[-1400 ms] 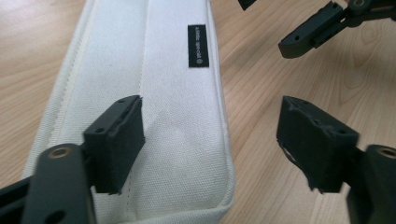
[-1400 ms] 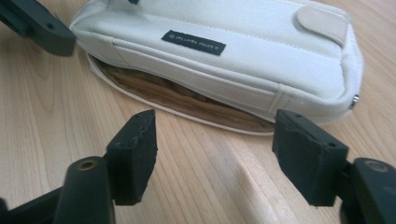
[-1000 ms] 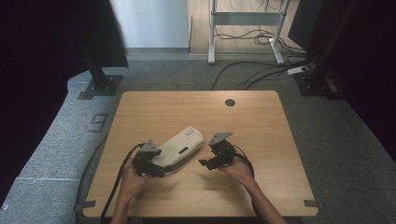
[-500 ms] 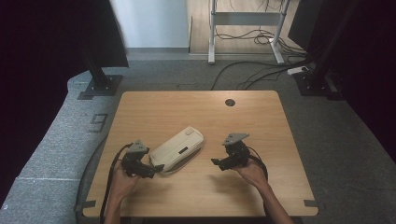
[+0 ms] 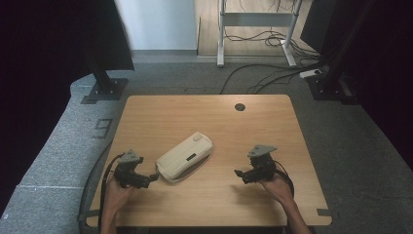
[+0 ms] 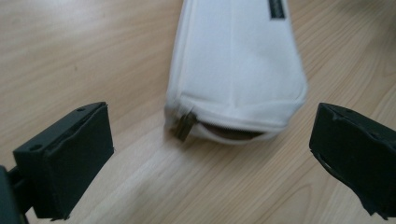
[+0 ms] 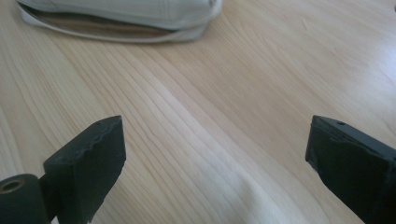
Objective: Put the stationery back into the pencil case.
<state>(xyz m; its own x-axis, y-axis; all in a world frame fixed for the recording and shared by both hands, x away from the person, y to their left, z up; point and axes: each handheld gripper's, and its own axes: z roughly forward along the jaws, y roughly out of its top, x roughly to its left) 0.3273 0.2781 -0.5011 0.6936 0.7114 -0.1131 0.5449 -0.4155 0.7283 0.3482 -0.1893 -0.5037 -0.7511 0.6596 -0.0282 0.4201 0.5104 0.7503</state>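
A white zip pouch (image 5: pixel 185 156) lies slantwise on the wooden table (image 5: pixel 204 117), its zip partly undone at the near end. My left gripper (image 5: pixel 152 179) sits just left of that end, a short gap away, and points at it. In the left gripper view the pouch (image 6: pixel 236 60) and its brass zip pull (image 6: pixel 184 126) lie ahead of the open left gripper (image 6: pixel 210 158). My right gripper (image 5: pixel 238 174) rests well right of the pouch; its jaws have just been opening, with nothing between them. In the right gripper view the right gripper (image 7: pixel 215 163) spans bare wood, the pouch (image 7: pixel 121 14) at the top.
A round cable hole (image 5: pixel 239 107) sits near the table's far edge. Behind the table stand a desk frame (image 5: pixel 221 34) with loose cables (image 5: pixel 272 73) on the carpet and black stands (image 5: pixel 104 83) at both sides. The person's hands enter over the front edge.
Both grippers have drawn away from the pouch: the left one leftward and toward the front edge, the right one rightward. Both jaws have opened wider. The pouch lies still.
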